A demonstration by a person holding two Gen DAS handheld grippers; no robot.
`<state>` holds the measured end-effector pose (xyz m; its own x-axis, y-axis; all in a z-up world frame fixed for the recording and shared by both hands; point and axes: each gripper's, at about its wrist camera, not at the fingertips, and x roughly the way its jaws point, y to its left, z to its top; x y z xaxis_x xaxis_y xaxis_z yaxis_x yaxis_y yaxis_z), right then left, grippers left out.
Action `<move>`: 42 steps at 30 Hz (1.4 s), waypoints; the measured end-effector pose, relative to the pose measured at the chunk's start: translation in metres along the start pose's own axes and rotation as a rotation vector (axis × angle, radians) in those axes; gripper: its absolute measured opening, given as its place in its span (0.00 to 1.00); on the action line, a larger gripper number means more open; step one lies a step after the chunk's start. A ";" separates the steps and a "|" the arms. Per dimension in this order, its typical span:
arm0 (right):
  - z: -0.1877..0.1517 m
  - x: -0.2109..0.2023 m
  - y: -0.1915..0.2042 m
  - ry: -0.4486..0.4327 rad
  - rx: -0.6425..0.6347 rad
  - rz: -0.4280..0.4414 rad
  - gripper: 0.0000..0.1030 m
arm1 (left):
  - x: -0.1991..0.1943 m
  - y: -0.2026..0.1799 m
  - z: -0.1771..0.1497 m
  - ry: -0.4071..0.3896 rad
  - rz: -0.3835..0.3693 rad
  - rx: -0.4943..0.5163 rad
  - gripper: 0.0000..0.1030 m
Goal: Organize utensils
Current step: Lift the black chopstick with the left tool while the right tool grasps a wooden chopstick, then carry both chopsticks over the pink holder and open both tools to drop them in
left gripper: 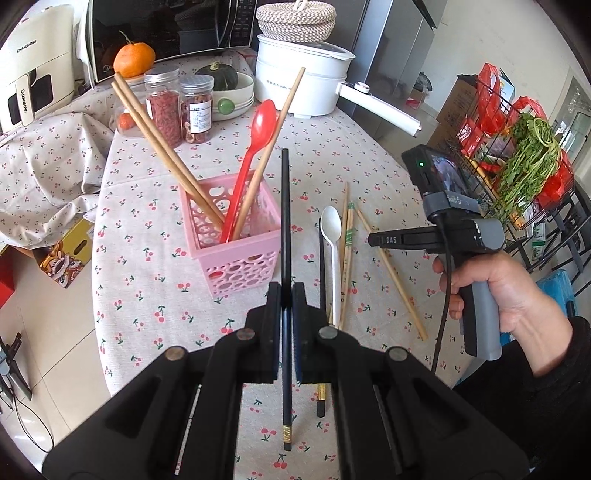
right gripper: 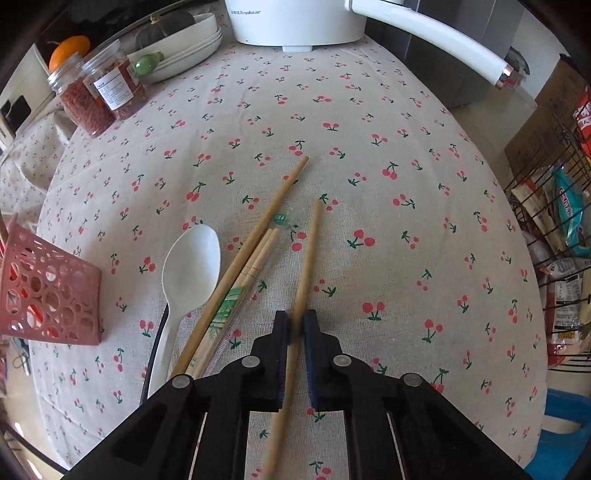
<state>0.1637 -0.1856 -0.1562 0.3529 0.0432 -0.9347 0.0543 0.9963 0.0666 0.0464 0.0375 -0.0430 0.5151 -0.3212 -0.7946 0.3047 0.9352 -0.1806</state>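
My left gripper is shut on a black chopstick and holds it above the table, just right of the pink utensil basket. The basket holds a red spoon and three wooden chopsticks. My right gripper is shut on a wooden chopstick low over the cloth; this gripper also shows in the left wrist view. A white spoon, a second black chopstick, a loose wooden chopstick and a wrapped pair lie on the table.
The cherry-print tablecloth covers a round table. At the back stand two jars, a bowl with a squash, a white electric pot with a long handle, and a microwave. A wire rack with greens stands right.
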 end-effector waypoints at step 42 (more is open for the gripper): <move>-0.034 -0.203 0.013 -0.677 -0.056 0.488 0.06 | -0.076 0.028 0.048 -0.593 0.177 -0.140 0.06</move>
<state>0.0608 -0.1793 0.0227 0.8107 0.4346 -0.3922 -0.2904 0.8803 0.3752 0.0537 0.0806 0.0400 0.9167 -0.1504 -0.3702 0.0871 0.9794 -0.1822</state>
